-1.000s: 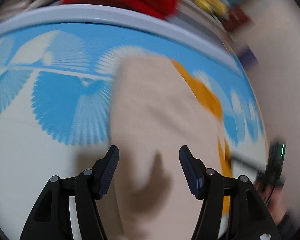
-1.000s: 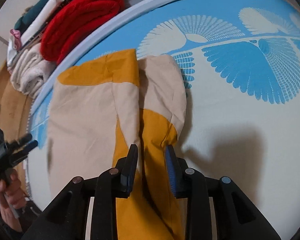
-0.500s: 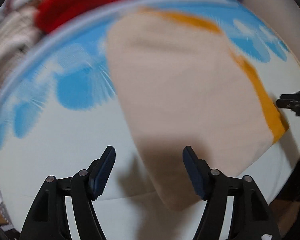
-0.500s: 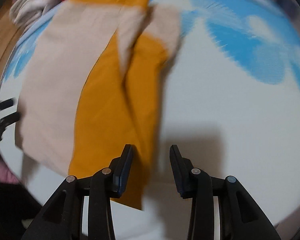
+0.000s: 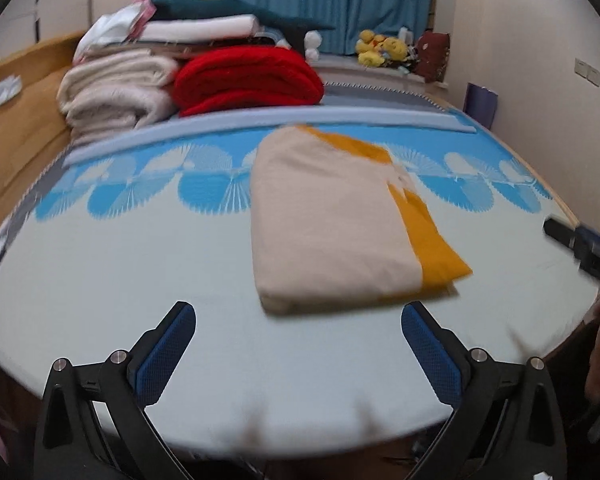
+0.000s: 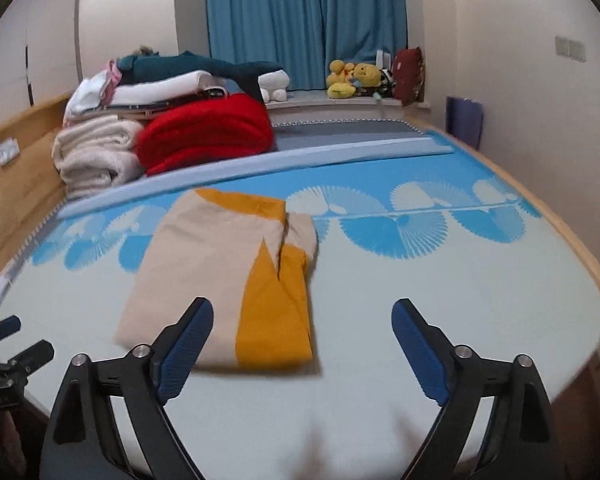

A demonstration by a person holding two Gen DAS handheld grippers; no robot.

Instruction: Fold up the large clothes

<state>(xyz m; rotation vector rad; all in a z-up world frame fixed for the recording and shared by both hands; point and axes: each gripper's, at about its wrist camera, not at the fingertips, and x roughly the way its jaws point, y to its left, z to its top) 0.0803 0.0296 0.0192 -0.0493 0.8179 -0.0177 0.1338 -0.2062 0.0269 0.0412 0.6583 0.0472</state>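
Note:
A beige and orange garment (image 5: 332, 220) lies folded into a flat rectangle on the bed; it also shows in the right wrist view (image 6: 228, 280). My left gripper (image 5: 298, 350) is open and empty, held back above the bed's near edge, short of the garment. My right gripper (image 6: 302, 348) is open and empty, also back from the garment, near its orange corner. The right gripper's tip shows at the right edge of the left wrist view (image 5: 580, 244). The left gripper shows at the left edge of the right wrist view (image 6: 4, 352).
The bed (image 5: 100, 280) has a pale sheet with blue fan patterns. Folded blankets, a red one (image 5: 248, 80) and a cream one (image 5: 116, 92), are stacked at the far left. Plush toys (image 6: 356, 78) sit by the blue curtain (image 6: 304, 20). A wall runs along the right.
Both grippers have drawn back and up from the garment and opened wide. The right gripper, which was nearly shut over the orange cloth, let go. The garment lies folded.

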